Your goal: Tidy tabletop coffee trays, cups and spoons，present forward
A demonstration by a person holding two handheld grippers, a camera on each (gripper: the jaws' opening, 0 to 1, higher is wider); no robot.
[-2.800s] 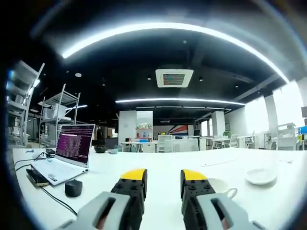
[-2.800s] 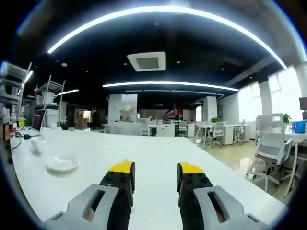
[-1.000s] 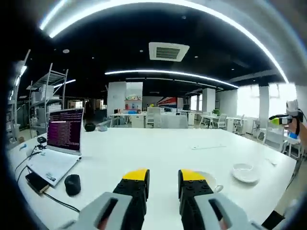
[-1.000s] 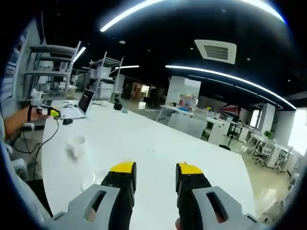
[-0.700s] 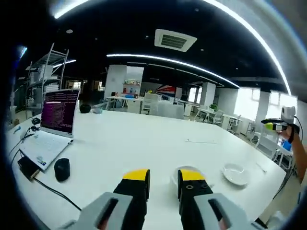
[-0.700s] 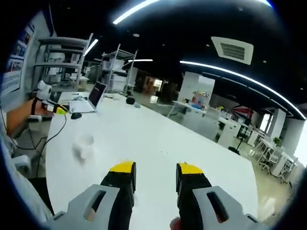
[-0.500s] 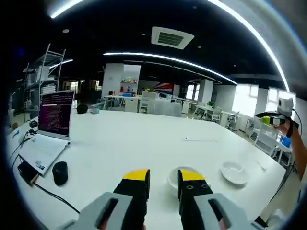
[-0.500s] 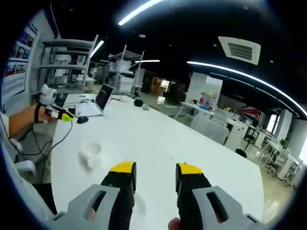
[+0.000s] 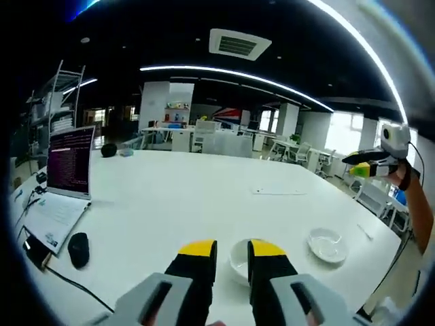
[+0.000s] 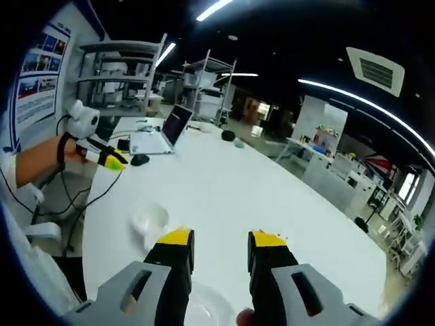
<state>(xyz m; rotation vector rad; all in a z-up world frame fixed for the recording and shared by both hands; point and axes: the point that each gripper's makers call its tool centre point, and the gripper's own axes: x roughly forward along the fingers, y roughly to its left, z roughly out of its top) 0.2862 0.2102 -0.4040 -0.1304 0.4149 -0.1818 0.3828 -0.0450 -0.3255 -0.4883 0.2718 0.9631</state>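
The white table (image 9: 170,204) spans both views, with an open laptop (image 9: 64,180) at its far left. A white cup (image 9: 239,258) sits just beyond the left gripper (image 9: 231,251), whose jaws stand slightly apart, holding nothing. A saucer (image 9: 327,244) lies right of it. The right gripper (image 10: 219,241) hovers open, empty.

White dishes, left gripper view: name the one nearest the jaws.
The cup, right behind the left gripper tips, showing between the jaws; the saucer sits off to the right.
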